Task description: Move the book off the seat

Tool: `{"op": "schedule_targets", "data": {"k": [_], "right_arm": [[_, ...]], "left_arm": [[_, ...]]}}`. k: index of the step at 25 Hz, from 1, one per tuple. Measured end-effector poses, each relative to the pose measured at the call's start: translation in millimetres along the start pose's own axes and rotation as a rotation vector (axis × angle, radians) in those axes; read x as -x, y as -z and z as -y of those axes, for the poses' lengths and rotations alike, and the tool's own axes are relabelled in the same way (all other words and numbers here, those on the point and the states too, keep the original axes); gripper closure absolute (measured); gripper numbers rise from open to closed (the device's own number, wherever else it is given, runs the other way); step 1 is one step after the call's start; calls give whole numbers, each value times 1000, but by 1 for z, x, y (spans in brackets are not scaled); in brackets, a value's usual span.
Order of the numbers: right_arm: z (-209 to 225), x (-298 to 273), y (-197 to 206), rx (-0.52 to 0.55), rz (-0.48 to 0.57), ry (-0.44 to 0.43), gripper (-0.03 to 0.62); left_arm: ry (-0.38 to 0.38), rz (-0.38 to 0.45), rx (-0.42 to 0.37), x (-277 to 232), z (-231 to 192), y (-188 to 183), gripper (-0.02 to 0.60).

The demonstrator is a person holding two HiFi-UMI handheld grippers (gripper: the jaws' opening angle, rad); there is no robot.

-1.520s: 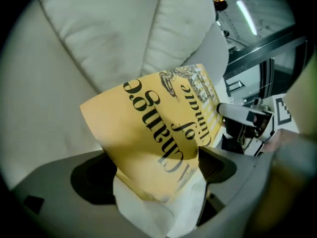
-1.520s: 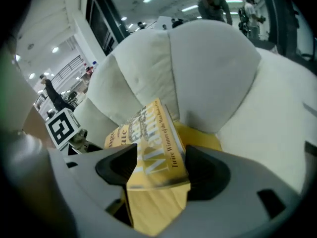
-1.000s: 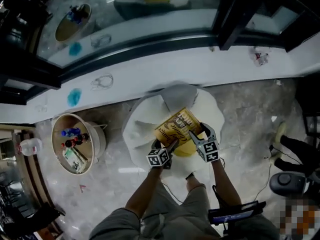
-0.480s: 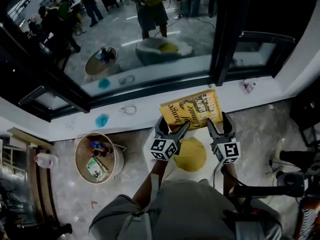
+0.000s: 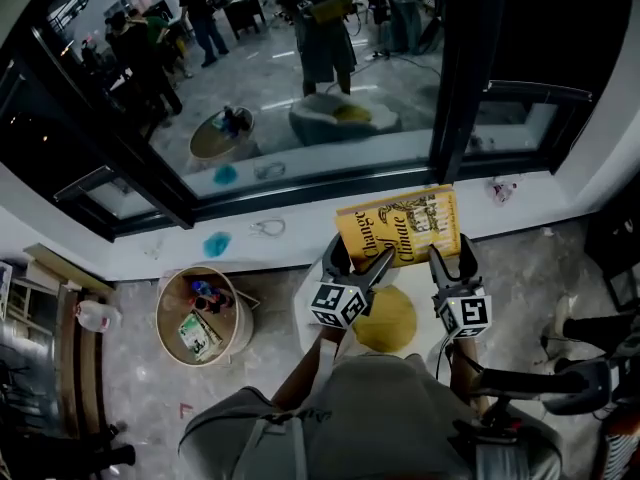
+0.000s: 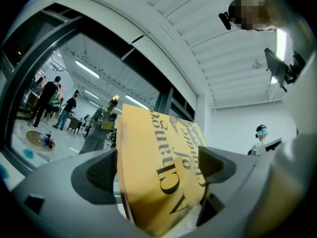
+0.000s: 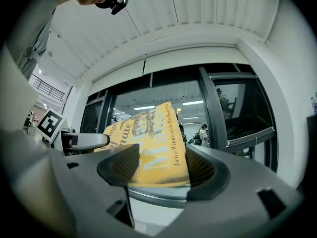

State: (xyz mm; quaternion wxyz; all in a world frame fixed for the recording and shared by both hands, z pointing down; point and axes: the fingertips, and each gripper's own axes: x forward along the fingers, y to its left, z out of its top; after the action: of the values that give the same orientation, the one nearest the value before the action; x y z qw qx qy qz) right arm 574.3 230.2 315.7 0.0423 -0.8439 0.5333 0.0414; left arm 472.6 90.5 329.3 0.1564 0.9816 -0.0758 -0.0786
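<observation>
The book (image 5: 400,226) hangs in the air, clear above the seat (image 5: 388,320). The left hand-held gripper (image 5: 358,258) grasps its near left edge and the right hand-held gripper (image 5: 452,258) its near right edge. Its long axis runs across between them.

A: How many books?
B: One yellow book (image 5: 400,226), at three o'clock in the head view.
A: Grippers?
B: Two: the left gripper (image 5: 358,251) and the right gripper (image 5: 452,250).
A: And lower down?
B: One yellow cushion (image 5: 385,318) at five o'clock. One round table (image 5: 161,313) and one plastic jug (image 5: 90,316), both at eight o'clock. The people beyond the glass at twelve are too small to count.
</observation>
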Motion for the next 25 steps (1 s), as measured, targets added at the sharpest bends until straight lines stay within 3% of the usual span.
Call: {"op": "schedule_targets", "data": {"k": [4,8,14,18,21,25], "right_arm": [[-7,7,-7,1,25,-80,309],[-19,2,-10,-20,4,-194,309],[-103,-16,10,-137,55,-515,309],[-162,2,23,-190,52,-660,309],[-216,16,1,-169,73,-727,309],[-285,40,-23,-101,98,-730,309]], "left_arm": [[-55,5,-23,16,10,-2,75],[-173,25,-80,38,14,-13,75],[-500,61,-207,135,-7,-30,75],[-643,108,-246,206,-6,-33,75],[-693,173,-247,260,-8,-59,75],[-660,225,-216,329,-18,-84,75]]}}
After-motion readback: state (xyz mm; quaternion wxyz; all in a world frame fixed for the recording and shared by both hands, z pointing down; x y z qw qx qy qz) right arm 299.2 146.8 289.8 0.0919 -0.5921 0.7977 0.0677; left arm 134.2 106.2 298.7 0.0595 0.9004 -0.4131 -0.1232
